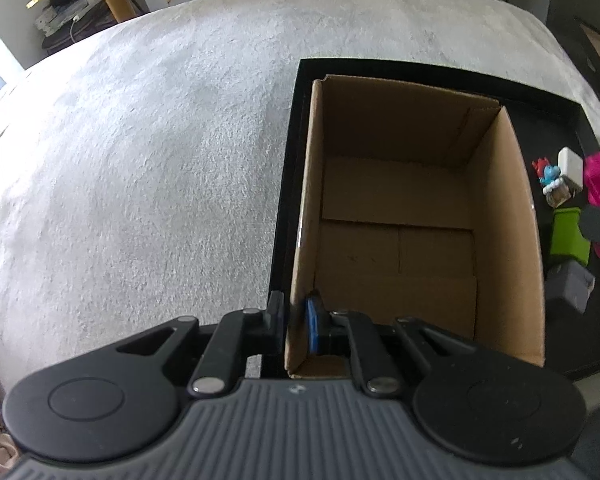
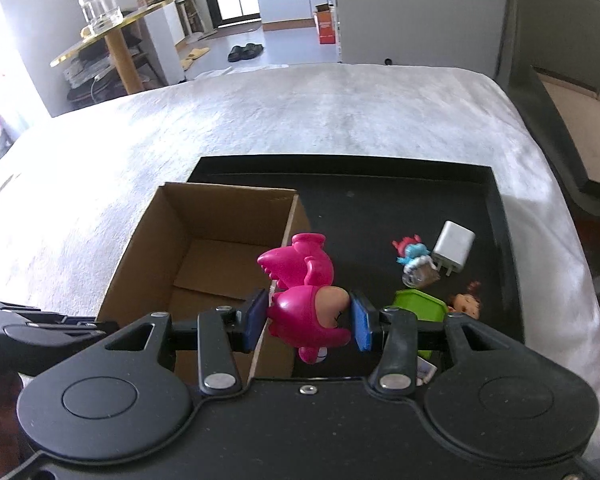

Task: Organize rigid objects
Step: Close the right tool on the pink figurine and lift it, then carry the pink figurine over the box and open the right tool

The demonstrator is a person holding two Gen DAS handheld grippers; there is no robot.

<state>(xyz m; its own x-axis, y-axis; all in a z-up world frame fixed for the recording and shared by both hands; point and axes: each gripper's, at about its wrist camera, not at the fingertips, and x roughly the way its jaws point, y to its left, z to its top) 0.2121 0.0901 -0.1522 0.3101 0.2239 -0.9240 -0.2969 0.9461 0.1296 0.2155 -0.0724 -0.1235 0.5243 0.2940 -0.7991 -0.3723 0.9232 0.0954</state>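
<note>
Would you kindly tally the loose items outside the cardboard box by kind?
Toy figures: 3 (pink, blue-and-red, brown-haired doll)
Chargers: 1 (white)
Green containers: 1
Grey blocks: 1
Total: 6

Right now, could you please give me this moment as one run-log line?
left tongs: shut on box wall | right tongs: shut on pink toy, beside box rim | box: empty | tray: charger, figurines, green block wait

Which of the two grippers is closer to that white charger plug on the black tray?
The right gripper, holding the pink toy just beside the white charger. The left gripper clamps the cardboard box wall, farther away.
</note>
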